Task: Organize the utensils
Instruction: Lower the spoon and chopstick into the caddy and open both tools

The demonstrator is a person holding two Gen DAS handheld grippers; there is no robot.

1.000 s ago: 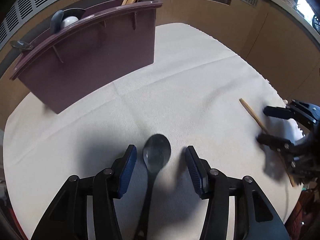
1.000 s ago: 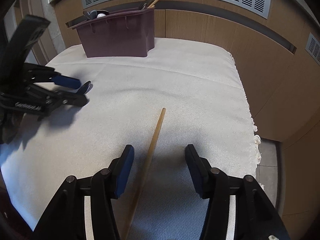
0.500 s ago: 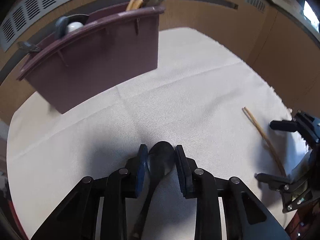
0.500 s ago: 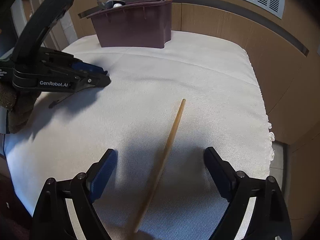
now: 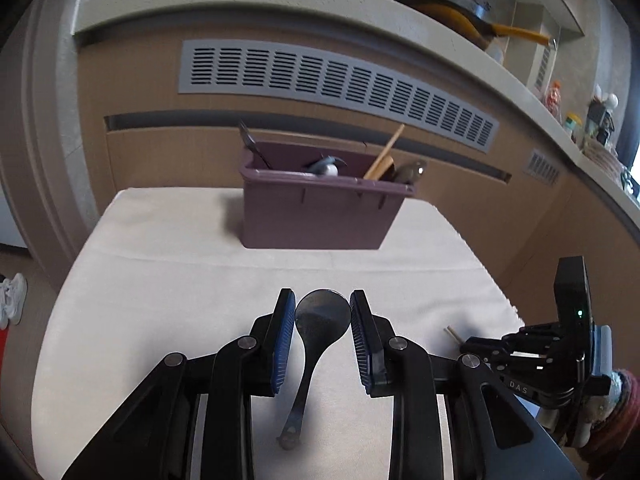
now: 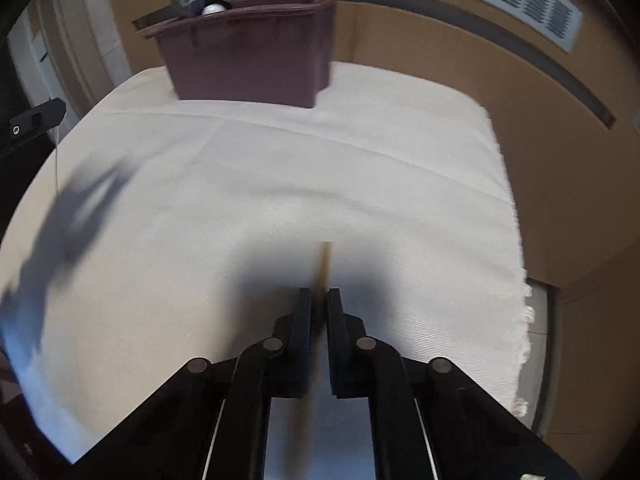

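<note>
Left claw [image 5: 323, 318], lower centre of the left wrist view, grips a smooth black spoon [image 5: 320, 322] by its round bowl between ribbed blue pads; its handle hangs down. A boxy maroon plastic bin [image 5: 316, 210] sits centre on woven cream cloth [image 5: 160, 264].

Right claw [image 6: 319, 300], bottom centre of the right wrist view, is clenched on a thin wooden stick [image 6: 324, 260] lying on the cloth; the bin stands upper left.

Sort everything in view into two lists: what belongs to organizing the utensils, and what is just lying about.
Job:
black spoon, in left gripper
wooden chopstick, in right gripper
purple utensil bin

Lying about:
white cloth
orange-handled pan on the counter
white shoes
</note>
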